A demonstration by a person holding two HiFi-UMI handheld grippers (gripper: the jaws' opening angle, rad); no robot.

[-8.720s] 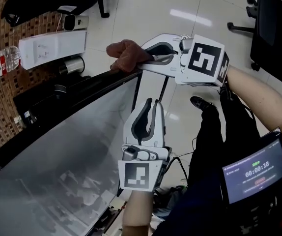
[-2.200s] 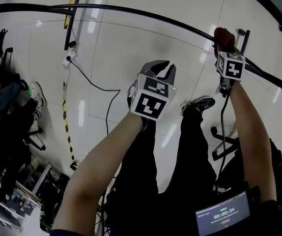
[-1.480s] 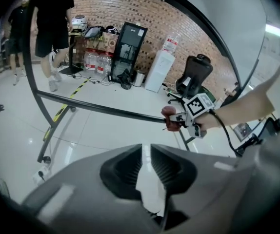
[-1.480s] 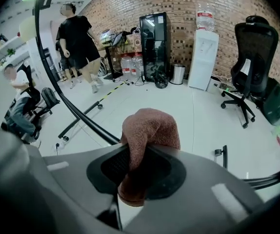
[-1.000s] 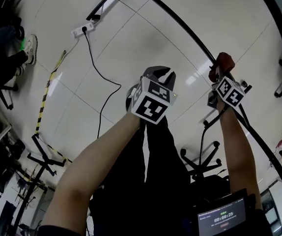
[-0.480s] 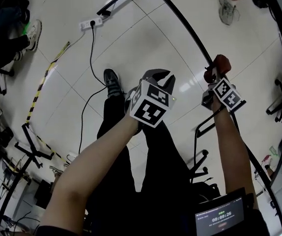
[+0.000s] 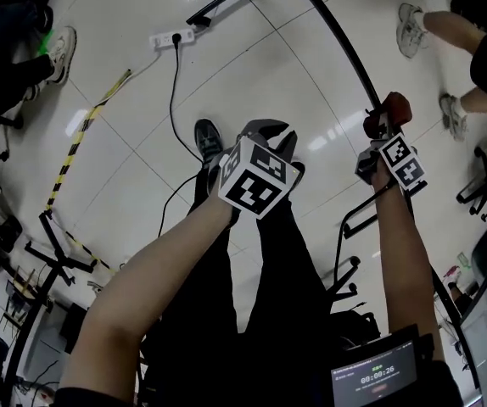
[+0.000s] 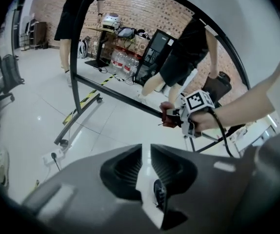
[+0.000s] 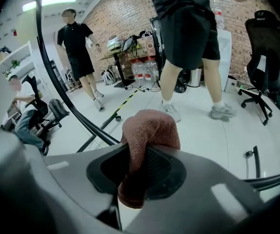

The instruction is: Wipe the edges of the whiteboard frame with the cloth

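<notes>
My right gripper (image 9: 139,165) has its jaws pinching the reddish cloth (image 9: 150,130), a soft, light terry wad that bulges above the pads. It will fold and drag, so I judge the hold belongs deep in its bunched middle. My left gripper (image 8: 146,155) is empty, jaws a narrow slit apart. The cloth sits at the black whiteboard frame (image 9: 64,99). The wad hides the contact, and the board's face is mostly cut off.

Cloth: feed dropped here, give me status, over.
Right gripper jaws shut on cloth. Cloth against black frame bar. Left gripper jaws slightly apart, empty. Bystander's legs beyond frame.
</notes>
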